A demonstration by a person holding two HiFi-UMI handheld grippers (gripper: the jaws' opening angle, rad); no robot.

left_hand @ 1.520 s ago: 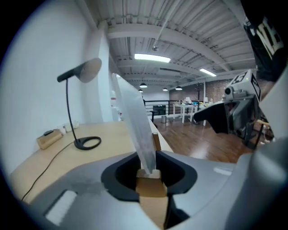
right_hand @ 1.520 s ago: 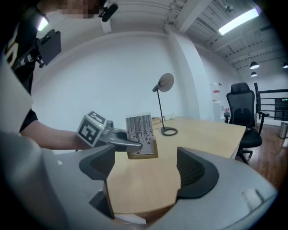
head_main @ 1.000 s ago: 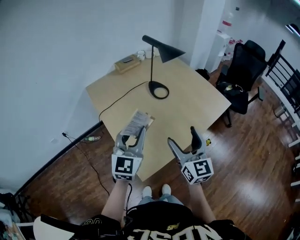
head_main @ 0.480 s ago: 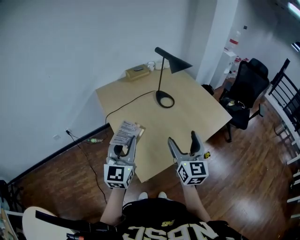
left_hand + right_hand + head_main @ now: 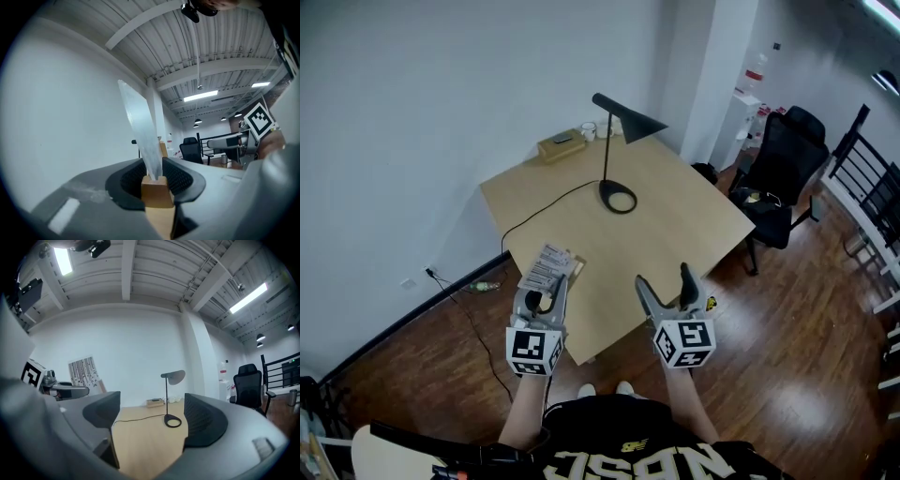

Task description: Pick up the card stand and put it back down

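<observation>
The card stand (image 5: 549, 267) is a small wooden block with a clear upright sheet holding a printed card. My left gripper (image 5: 540, 292) is shut on its wooden base (image 5: 157, 194) and holds it in the air over the near left corner of the wooden table (image 5: 675, 206). In the left gripper view the clear sheet (image 5: 140, 126) rises tilted from between the jaws. The printed card (image 5: 83, 372) also shows in the right gripper view, at the left. My right gripper (image 5: 667, 281) hangs open over the table's near edge with nothing between its fingers.
A black desk lamp (image 5: 617, 150) stands mid-table, its cord (image 5: 534, 208) running off the left edge. A wooden box (image 5: 561, 145) and small white cups (image 5: 589, 131) sit at the far corner. A black office chair (image 5: 783, 169) stands to the right on the wooden floor.
The left gripper has drawn back toward me and to the left with the card stand in it. The right gripper has barely moved.
</observation>
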